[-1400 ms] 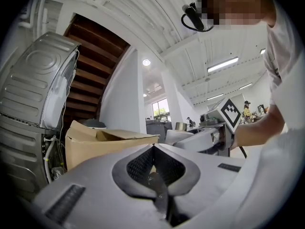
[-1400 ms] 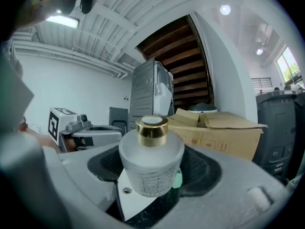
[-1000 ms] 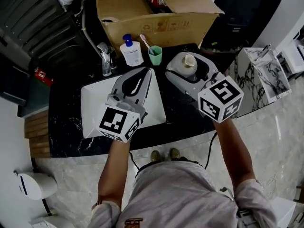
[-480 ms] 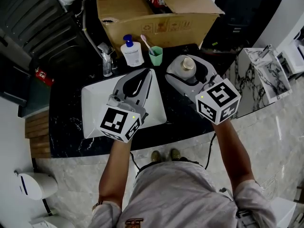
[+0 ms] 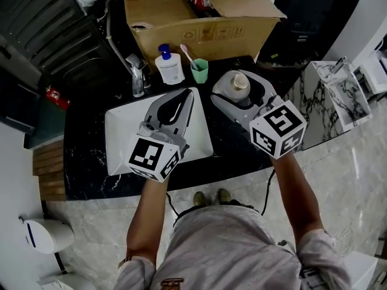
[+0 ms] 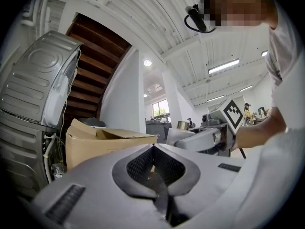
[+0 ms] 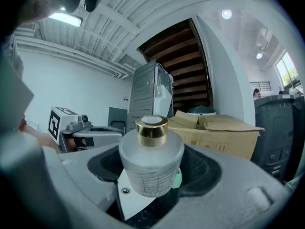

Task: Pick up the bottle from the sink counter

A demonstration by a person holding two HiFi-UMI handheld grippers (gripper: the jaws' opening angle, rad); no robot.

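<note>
A frosted glass bottle (image 5: 240,83) with a gold cap (image 7: 151,124) sits between the jaws of my right gripper (image 5: 241,75), over the black sink counter (image 5: 236,147) to the right of the basin. In the right gripper view the bottle (image 7: 150,163) fills the gap of the right gripper (image 7: 154,150), and both pads press its sides. My left gripper (image 5: 188,92) hovers over the white sink basin (image 5: 121,139); its jaws meet at the tip with nothing held. The left gripper (image 6: 153,146) looks toward the cardboard box.
Behind the basin stand a faucet (image 5: 136,74), a white pump bottle (image 5: 169,67) and a green cup (image 5: 199,71) with a toothbrush. A large cardboard box (image 5: 193,18) lines the back of the counter. A marble-patterned stand (image 5: 338,95) is at the right.
</note>
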